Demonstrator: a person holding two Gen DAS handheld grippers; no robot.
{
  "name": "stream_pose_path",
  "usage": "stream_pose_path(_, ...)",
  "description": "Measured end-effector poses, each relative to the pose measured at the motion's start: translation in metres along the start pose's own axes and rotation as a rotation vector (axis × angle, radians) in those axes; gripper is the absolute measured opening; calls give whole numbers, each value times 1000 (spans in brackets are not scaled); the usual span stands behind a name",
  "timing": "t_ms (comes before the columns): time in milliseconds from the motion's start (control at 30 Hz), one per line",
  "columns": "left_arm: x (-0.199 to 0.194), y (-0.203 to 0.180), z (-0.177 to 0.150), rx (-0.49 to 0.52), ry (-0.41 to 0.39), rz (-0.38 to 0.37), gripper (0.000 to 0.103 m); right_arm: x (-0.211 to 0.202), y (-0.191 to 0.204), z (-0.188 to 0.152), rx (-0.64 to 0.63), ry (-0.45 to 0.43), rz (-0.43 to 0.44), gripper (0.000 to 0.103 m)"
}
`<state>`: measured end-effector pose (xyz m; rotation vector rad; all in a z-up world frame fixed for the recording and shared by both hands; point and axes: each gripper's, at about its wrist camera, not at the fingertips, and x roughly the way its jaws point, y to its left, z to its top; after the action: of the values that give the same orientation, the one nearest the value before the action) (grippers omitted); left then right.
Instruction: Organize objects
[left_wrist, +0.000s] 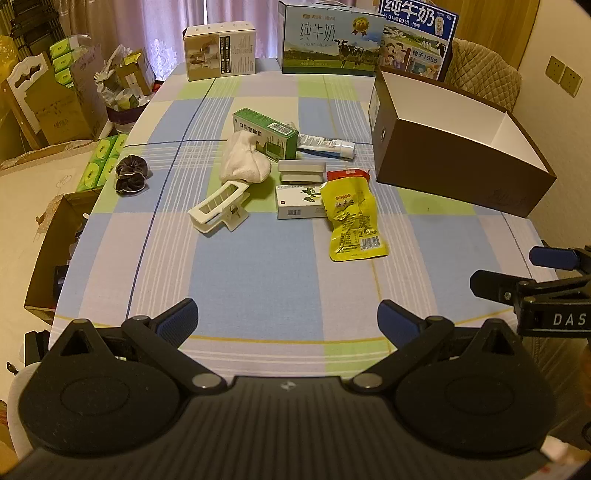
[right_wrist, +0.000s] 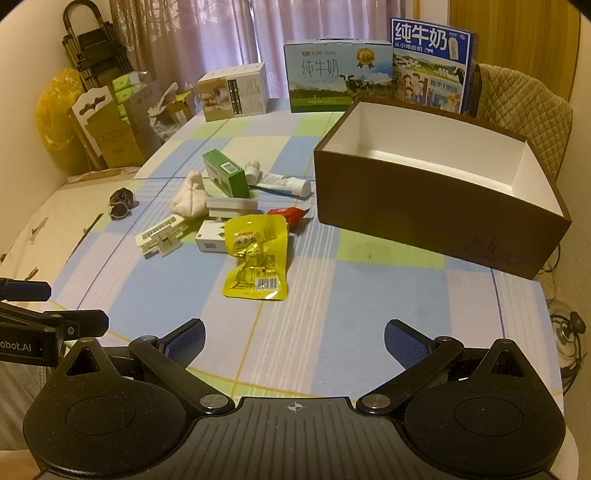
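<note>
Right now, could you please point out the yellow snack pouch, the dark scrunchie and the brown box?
yellow snack pouch (right_wrist: 256, 254), right wrist view, pouch centre
dark scrunchie (left_wrist: 131, 178), left wrist view, middle
brown box (right_wrist: 424, 206), right wrist view, front wall

The pale blue milk carton (left_wrist: 330, 38) at the back reads "纯牛奶" and "PURE MILK". The dark blue milk carton (right_wrist: 430, 62) beside it reads "纯牛奶" and "1956". The right claw (left_wrist: 554, 288) shows "DAS"; the left claw (right_wrist: 26, 317) shows what looks like "obot.AI".
</note>
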<state>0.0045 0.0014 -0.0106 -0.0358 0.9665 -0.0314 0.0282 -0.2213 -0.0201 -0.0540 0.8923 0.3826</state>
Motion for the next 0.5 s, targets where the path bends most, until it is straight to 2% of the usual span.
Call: stream_pose_path(500, 2, 0, 0, 2, 2, 0, 102, 1, 0, -1, -1, 2, -1, 101)
